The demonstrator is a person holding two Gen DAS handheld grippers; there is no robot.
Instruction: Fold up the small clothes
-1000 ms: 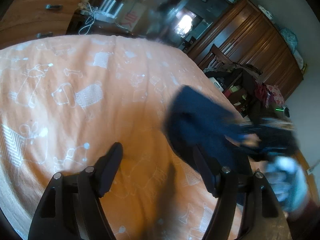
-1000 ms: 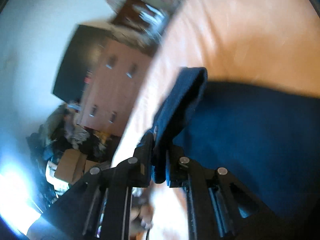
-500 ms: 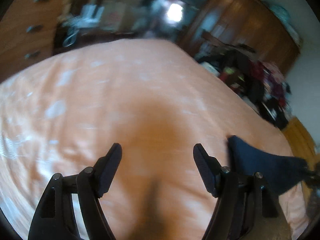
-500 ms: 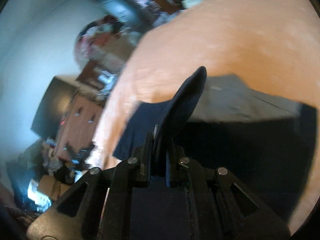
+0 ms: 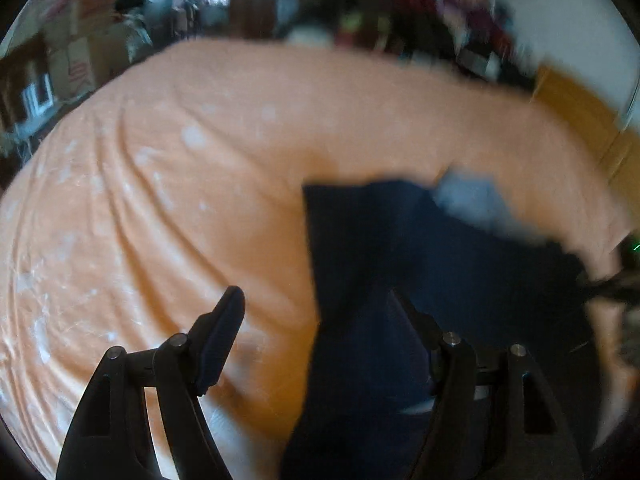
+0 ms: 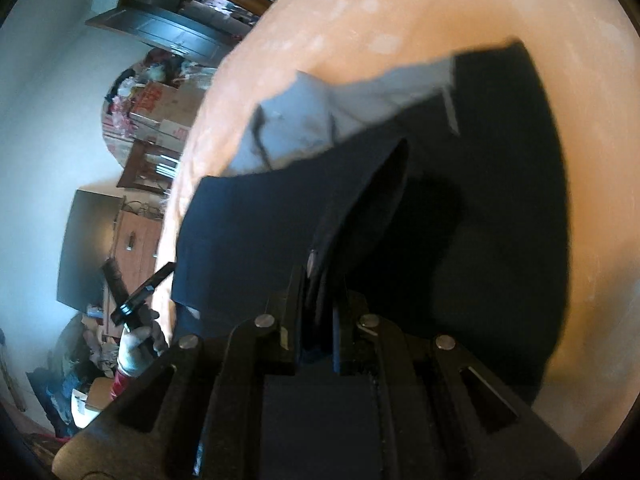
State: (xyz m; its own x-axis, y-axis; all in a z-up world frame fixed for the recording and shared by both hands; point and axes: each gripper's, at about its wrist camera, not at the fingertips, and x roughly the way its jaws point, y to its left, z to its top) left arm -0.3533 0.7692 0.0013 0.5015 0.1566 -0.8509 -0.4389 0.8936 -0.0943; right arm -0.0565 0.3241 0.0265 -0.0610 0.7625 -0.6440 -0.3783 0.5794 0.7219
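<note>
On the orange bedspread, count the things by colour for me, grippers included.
Dark navy fabric garment with a pale grey lining: 1
Orange patterned bedspread: 1
Black hand-held gripper: 2, the left hand-held gripper open, the right hand-held gripper shut on the garment
Total: 4

Left claw [image 5: 316, 316] spread wide; right claw [image 6: 320, 240] pinched closed on cloth.

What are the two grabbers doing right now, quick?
Left gripper: open, holding nothing, above the orange bedspread.
Right gripper: shut on the dark blue garment.
</note>
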